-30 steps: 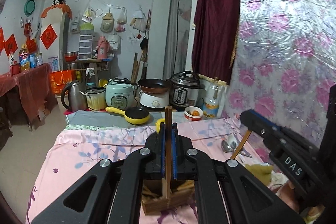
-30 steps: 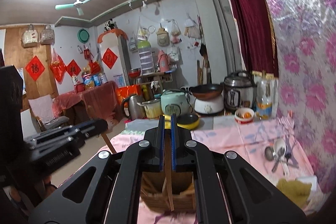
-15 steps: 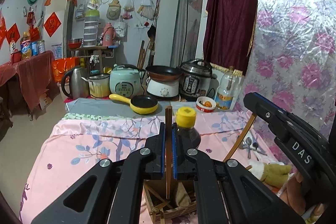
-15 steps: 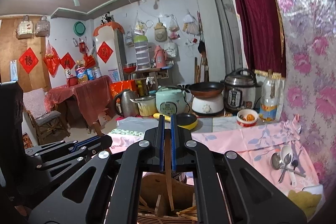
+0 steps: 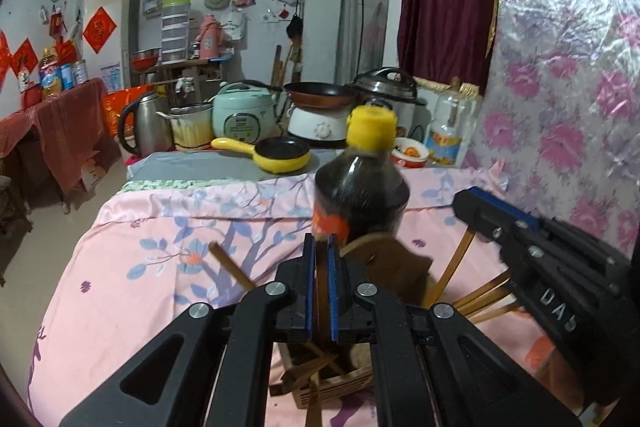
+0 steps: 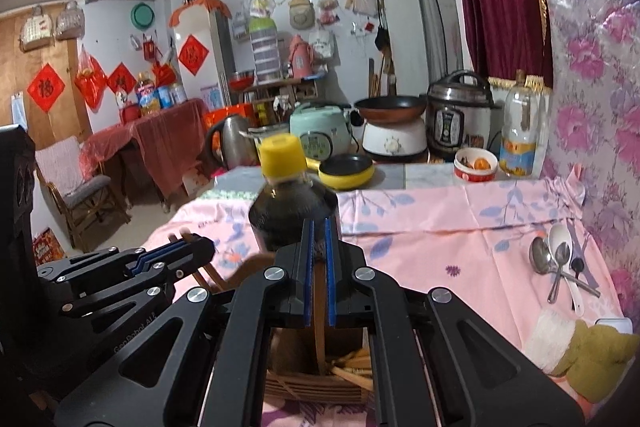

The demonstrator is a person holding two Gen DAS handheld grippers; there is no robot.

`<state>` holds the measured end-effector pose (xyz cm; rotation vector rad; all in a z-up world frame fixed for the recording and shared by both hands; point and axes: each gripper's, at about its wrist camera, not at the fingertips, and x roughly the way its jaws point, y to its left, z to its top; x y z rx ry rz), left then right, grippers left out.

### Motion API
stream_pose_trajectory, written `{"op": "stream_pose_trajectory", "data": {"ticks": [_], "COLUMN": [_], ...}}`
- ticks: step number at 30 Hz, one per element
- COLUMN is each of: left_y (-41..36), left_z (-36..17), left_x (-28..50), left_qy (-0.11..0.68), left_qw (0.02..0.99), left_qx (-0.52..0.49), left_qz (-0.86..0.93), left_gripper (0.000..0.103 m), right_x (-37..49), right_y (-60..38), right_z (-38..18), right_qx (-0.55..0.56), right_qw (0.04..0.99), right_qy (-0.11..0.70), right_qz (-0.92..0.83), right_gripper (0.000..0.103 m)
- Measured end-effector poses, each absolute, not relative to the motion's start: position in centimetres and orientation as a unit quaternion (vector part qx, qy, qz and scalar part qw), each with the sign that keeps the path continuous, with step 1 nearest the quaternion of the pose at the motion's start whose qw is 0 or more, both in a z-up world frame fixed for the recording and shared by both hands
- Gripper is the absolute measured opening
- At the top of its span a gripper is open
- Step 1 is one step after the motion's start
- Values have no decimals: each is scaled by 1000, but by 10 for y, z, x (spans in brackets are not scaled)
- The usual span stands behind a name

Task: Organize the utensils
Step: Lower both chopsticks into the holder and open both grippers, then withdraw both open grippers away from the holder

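My left gripper (image 5: 320, 247) is shut on a wooden chopstick (image 5: 321, 291) that hangs down into a wooden utensil holder (image 5: 332, 385) below it. My right gripper (image 6: 318, 231) is shut on another wooden chopstick (image 6: 319, 315), its lower end inside the same holder (image 6: 316, 385). Several chopsticks and a wooden spatula (image 5: 384, 259) stand in the holder. The right gripper shows at the right of the left wrist view (image 5: 472, 201); the left gripper shows at the left of the right wrist view (image 6: 200, 247).
A dark sauce bottle with a yellow cap (image 5: 362, 187) stands just behind the holder (image 6: 288, 203). Metal and white spoons (image 6: 556, 255) lie on the pink cloth (image 6: 440, 239) at right. A yellow rag (image 6: 588, 359) lies near right. Cookers, kettle and a yellow pan (image 5: 282, 155) line the back.
Both grippers have gone down towards the holder with their chopsticks. The chopsticks now reach deeper into the holder, and the bottle has come into full view.
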<state>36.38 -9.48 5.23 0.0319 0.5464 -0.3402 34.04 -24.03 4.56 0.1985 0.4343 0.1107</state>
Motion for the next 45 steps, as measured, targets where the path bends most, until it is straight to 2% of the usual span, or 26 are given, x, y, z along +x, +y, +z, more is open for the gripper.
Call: {"op": "stream_pose_trajectory", "data": {"ticks": [1, 2, 4, 12, 20, 23, 30, 32, 37, 45], "left_y": [-94, -92, -88, -84, -79, -77, -72, -70, -72, -63], "left_z": [50, 49, 49, 52, 65, 70, 77, 78, 78, 73], "left_x": [362, 361, 355, 334, 288, 266, 217, 202, 160, 110], "left_qy": [268, 266, 253, 239, 201, 188, 171, 171, 164, 164], "left_qw": [949, 950, 956, 962, 973, 977, 982, 983, 984, 985], "left_qx": [18, 19, 20, 37, 54, 56, 51, 47, 51, 54], "left_qz": [-164, -161, -147, -124, -96, -87, -62, -53, -41, -24], "left_gripper": [19, 36, 53, 56, 72, 77, 87, 94, 97, 97], "right_x": [339, 338, 338, 319, 282, 261, 210, 190, 146, 99], "right_y": [-242, -243, -242, -247, -249, -249, -255, -255, -250, -256], "right_z": [45, 46, 46, 58, 75, 79, 81, 79, 67, 36], "right_qx": [99, 100, 99, 101, 99, 97, 112, 111, 116, 148], "right_qw": [970, 970, 970, 973, 977, 979, 980, 981, 980, 969], "right_qy": [214, 214, 214, 205, 185, 175, 163, 160, 160, 196], "right_qz": [54, 55, 52, 38, 32, 29, 21, 10, 2, -5], "right_gripper": [10, 11, 11, 12, 20, 30, 33, 35, 49, 58]}}
